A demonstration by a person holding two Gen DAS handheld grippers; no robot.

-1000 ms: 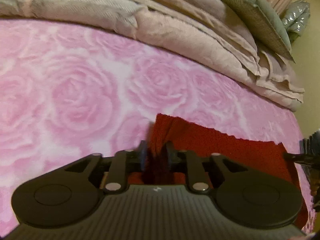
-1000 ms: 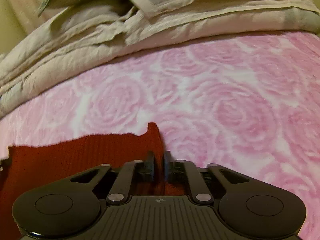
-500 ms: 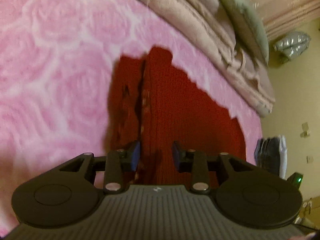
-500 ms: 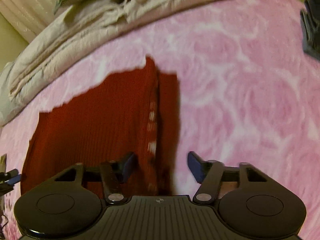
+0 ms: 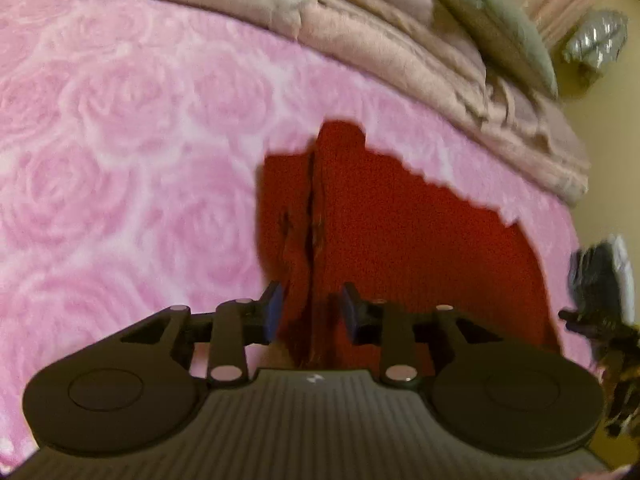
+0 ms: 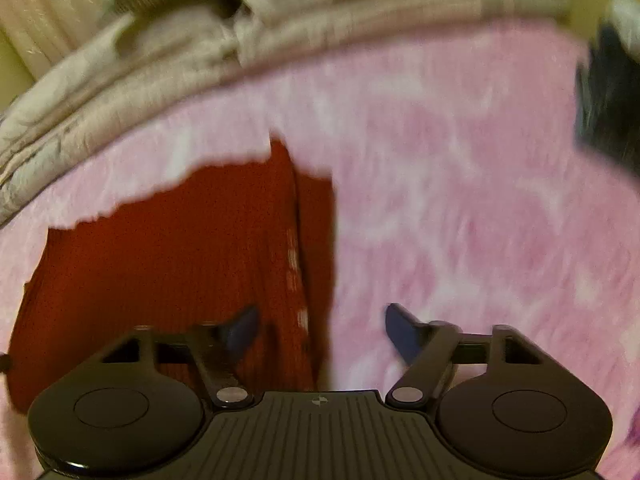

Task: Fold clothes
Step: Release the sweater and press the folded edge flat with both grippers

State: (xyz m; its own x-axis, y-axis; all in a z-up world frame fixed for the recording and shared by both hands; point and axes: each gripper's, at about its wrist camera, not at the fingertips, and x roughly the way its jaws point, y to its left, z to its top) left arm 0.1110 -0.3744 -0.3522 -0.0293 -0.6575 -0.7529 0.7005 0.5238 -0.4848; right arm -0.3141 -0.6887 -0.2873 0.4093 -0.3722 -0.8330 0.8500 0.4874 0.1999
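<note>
The dark red ribbed knit garment (image 5: 420, 264) lies flat on the pink rose-patterned plush blanket (image 5: 120, 140), one fold apparently made, further folds likely left, while left gripper (image 5: 310, 311) and right gripper (image 6: 320, 330), jaws just opened, grip nothing.

A home bedroom: a bed under a pink rose-patterned plush blanket (image 5: 120, 128), with rumpled beige quilted bedding (image 5: 400, 52) and a grey-green woven pillow (image 5: 492, 28) heaped along the blanket's far edge.
</note>
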